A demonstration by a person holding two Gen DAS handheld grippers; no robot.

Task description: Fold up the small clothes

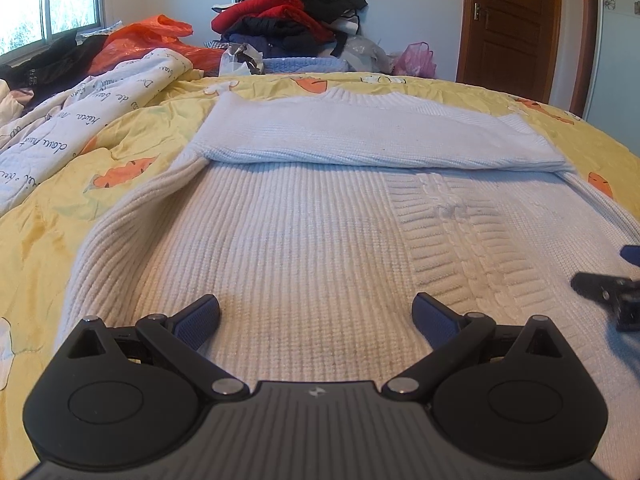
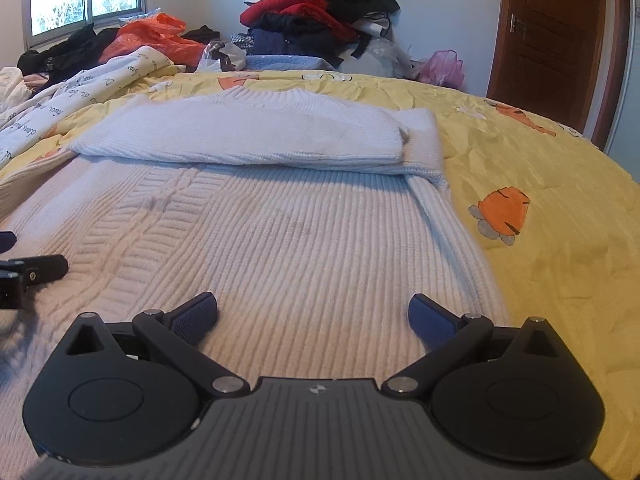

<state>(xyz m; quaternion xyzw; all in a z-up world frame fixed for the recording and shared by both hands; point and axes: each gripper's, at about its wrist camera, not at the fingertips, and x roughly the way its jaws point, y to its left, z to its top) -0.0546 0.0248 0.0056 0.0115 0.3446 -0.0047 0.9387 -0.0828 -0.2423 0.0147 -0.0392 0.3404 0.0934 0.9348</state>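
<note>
A white knitted sweater point(image 1: 304, 240) point(image 2: 280, 232) lies flat on the yellow bed cover, with both sleeves folded across its upper part as a band point(image 1: 360, 136) point(image 2: 248, 136). My left gripper point(image 1: 316, 312) hovers open over the sweater's lower left area, nothing between its blue pads. My right gripper point(image 2: 312, 312) stands open over the lower right area, also empty. Each gripper shows at the edge of the other's view: the right one point(image 1: 608, 292), the left one point(image 2: 28, 272).
The yellow bed cover point(image 2: 552, 208) with orange carrot prints spreads to the right and left. A white quilt with writing point(image 1: 80, 120) lies at the left. A pile of red and dark clothes point(image 1: 296, 12) stands at the far edge, and a brown door point(image 1: 516, 24) at the right.
</note>
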